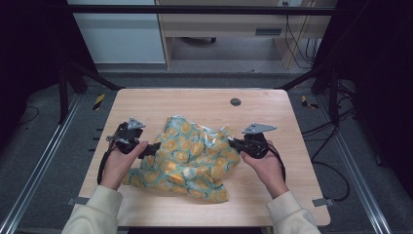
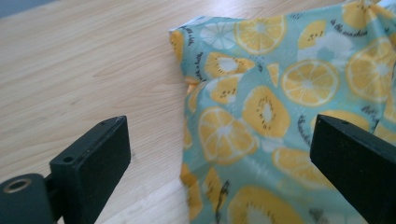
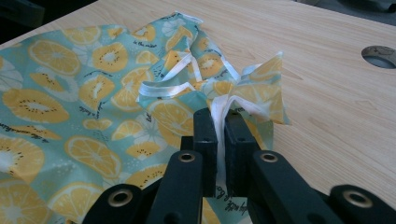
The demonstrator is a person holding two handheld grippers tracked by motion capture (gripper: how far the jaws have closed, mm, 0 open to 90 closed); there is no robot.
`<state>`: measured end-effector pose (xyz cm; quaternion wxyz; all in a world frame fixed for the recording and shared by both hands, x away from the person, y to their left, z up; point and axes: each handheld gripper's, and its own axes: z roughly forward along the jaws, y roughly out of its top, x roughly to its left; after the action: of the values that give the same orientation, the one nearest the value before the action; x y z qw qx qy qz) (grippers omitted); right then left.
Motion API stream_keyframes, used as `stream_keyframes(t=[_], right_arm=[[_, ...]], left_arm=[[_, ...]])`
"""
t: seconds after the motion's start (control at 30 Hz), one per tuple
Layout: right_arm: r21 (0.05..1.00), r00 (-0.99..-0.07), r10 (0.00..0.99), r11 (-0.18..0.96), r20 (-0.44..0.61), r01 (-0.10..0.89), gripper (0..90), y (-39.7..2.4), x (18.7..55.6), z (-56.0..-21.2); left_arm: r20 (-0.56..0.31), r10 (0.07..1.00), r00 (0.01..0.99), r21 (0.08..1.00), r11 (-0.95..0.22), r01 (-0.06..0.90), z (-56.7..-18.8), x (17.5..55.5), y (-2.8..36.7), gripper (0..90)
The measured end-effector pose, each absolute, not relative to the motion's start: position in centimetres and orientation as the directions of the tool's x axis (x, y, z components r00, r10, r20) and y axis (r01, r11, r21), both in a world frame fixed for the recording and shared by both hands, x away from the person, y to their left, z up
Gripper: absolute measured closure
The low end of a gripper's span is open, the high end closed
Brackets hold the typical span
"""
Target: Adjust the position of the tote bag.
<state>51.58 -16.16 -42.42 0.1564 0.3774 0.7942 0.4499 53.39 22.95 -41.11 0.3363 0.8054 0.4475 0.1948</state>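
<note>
Teal cloth (image 1: pixel 187 158) with yellow lemon and kiwi slices printed on it lies crumpled in the middle of the wooden bench (image 1: pixel 272 109). It has a thin white edge, and a white ribbon (image 3: pixel 180 70) lies in its folds.

A person holds a tool in each hand. The right tool (image 1: pixel 233 143) is at the cloth's right side. In the right gripper view its two black jaws are squeezed together on a bunched bit of the cloth's white edge (a little fan of cloth sticks up past the tips).

The left tool (image 1: pixel 155 147) is at the cloth's left side. In the left gripper view its jaws stand wide apart. One jaw is over bare wood and the other is over the cloth, and the cloth's edge lies between them. The pads do not press on anything.

A small round grey hole (image 1: pixel 235 102) sits in the bench near the far edge, well apart from the cloth.
</note>
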Motion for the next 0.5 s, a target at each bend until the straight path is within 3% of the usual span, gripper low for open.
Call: stream_keyframes(t=[0.13, 0.5], right_arm=[[0.835, -0.664, 0.741, 0.305, 0.094, 0.458, 85.6, -16.3, 51.6, -42.5], [0.839, -0.667, 0.739, 0.302, 0.095, 0.454, 85.1, -16.6, 51.6, -42.4]], left_arm=[[0.011, 0.854, 0.52, 0.688, -0.383, 0.616, -41.5, 54.3, 22.0, 9.3], [-0.019, 0.85, 0.526, 0.621, -0.402, 0.673, -42.8, 55.0, 21.3, 33.7]])
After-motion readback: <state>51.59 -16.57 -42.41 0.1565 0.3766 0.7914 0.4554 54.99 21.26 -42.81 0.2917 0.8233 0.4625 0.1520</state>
